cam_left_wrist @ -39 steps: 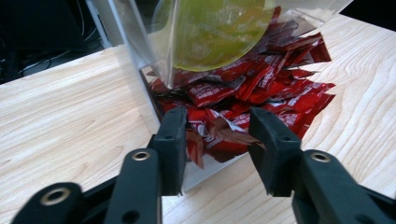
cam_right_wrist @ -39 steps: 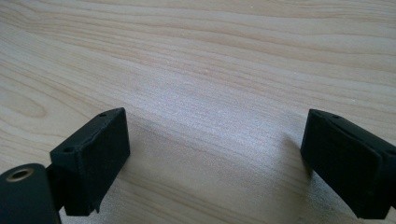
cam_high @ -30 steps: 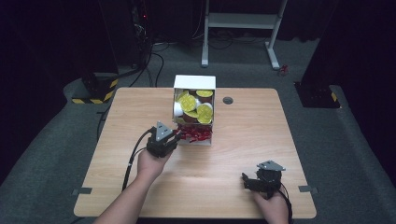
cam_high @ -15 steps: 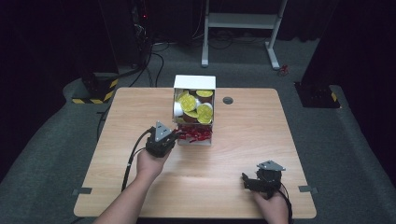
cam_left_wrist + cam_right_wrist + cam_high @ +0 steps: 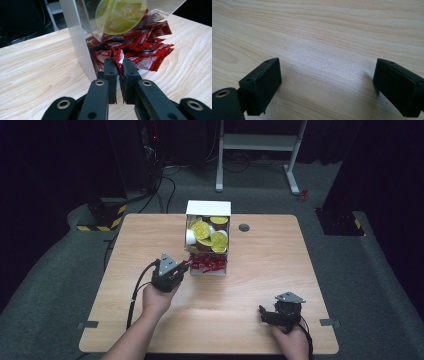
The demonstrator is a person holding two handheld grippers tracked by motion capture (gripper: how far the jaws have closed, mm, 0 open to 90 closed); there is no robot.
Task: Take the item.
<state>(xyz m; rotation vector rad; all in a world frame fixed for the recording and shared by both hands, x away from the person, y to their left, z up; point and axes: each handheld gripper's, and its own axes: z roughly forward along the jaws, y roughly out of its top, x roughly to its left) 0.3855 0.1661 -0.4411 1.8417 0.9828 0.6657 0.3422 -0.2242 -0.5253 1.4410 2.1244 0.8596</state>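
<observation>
Red packets (image 5: 140, 53) spill from the open bottom of a white dispenser box (image 5: 207, 210) that stands near the middle of the tabletop (image 5: 280, 255), toward its far edge. The upper part of the box holds yellow-lidded cups (image 5: 218, 240) behind a clear front. The left gripper (image 5: 119, 66) reaches into the pile at the box's front left corner, and its fingers (image 5: 110, 72) are pinched on one red packet (image 5: 118, 55), with just a sliver of gap between them. The right gripper (image 5: 267, 314) rests near the near right corner of the tabletop, fingers (image 5: 262, 83) spread wide over bare wood.
</observation>
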